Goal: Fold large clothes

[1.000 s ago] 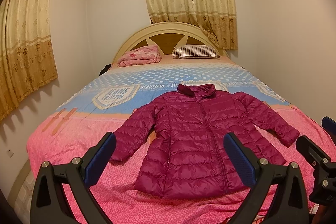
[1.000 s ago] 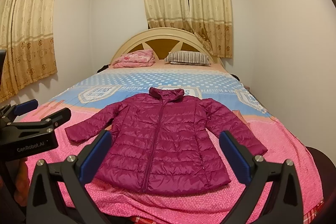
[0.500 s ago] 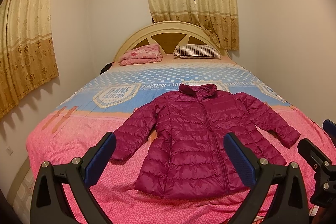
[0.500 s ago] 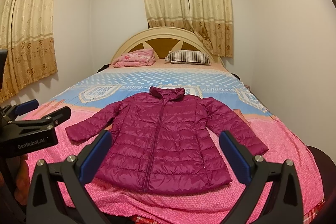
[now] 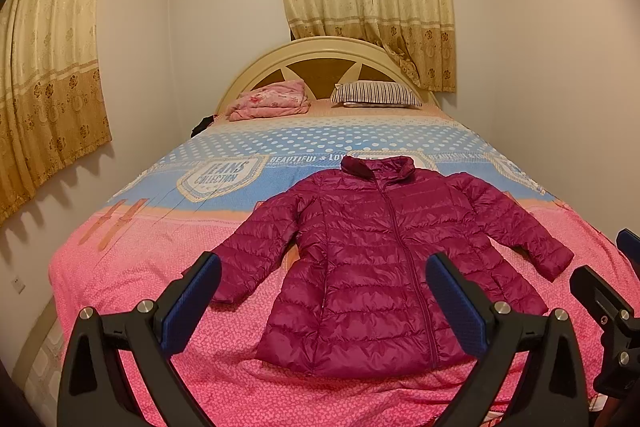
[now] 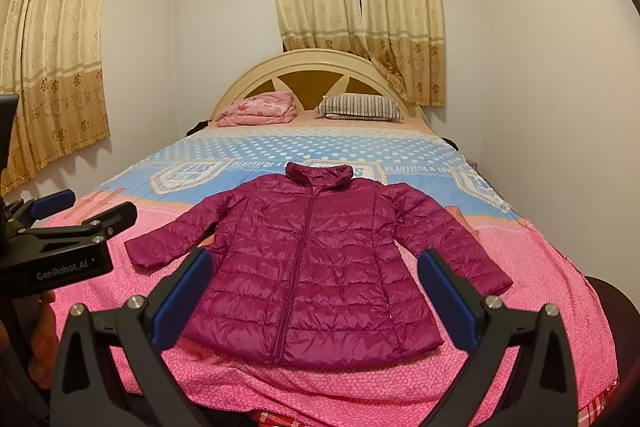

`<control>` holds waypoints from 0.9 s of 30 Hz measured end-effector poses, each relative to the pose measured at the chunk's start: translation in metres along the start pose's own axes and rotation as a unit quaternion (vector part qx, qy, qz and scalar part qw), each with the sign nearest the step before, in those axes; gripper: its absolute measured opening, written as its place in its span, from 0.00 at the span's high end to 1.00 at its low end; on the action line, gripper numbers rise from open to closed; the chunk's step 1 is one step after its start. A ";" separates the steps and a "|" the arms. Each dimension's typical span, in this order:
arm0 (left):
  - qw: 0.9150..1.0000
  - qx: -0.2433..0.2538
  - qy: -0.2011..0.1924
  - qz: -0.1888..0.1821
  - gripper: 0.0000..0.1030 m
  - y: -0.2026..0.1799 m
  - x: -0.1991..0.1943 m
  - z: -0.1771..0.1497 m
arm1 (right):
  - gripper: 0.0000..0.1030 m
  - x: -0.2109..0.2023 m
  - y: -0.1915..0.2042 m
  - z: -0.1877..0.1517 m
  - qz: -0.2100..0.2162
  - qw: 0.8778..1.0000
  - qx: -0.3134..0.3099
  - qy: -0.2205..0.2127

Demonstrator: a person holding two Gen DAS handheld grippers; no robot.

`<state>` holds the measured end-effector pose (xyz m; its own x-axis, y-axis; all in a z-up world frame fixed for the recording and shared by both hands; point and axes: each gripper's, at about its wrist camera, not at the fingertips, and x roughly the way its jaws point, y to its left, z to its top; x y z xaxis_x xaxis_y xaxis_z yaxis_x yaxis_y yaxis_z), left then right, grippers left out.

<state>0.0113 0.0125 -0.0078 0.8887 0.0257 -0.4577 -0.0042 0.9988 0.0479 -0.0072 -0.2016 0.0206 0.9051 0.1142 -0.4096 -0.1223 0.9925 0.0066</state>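
Observation:
A magenta quilted puffer jacket (image 5: 384,267) (image 6: 316,259) lies flat and zipped on the bed, collar toward the headboard, both sleeves spread outward. My left gripper (image 5: 322,297) hovers open above the bed's foot end, short of the jacket's hem, with nothing between its blue pads. My right gripper (image 6: 314,293) is likewise open and empty, facing the hem. In the right wrist view the left gripper (image 6: 76,215) shows at the left edge, held by a hand (image 6: 42,339). The right gripper's fingers (image 5: 600,291) show at the right edge of the left wrist view.
The bed (image 5: 132,267) has a pink and blue cover. A folded pink blanket (image 5: 268,101) and a striped pillow (image 5: 376,94) lie by the cream headboard (image 5: 320,55). Walls close in on both sides; curtains (image 5: 48,67) hang left and behind.
Both views have barely shifted; the jacket sits very slightly higher in frame. Both grippers stay open and the jacket has not been touched.

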 end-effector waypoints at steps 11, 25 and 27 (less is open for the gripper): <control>1.000 -0.001 0.000 0.001 0.01 0.003 0.002 -0.001 | 0.00 0.000 0.001 -0.001 0.001 1.000 0.001 0.002; 1.000 -0.001 0.000 0.002 0.01 0.003 0.002 -0.001 | 0.00 0.001 0.001 -0.001 0.002 1.000 0.001 0.004; 1.000 -0.001 -0.001 0.002 0.01 0.003 0.002 -0.001 | 0.00 0.001 0.002 -0.002 0.002 1.000 0.000 0.004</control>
<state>0.0129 0.0154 -0.0093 0.8892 0.0289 -0.4566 -0.0076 0.9988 0.0483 -0.0075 -0.1992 0.0179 0.9013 0.1179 -0.4169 -0.1258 0.9920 0.0085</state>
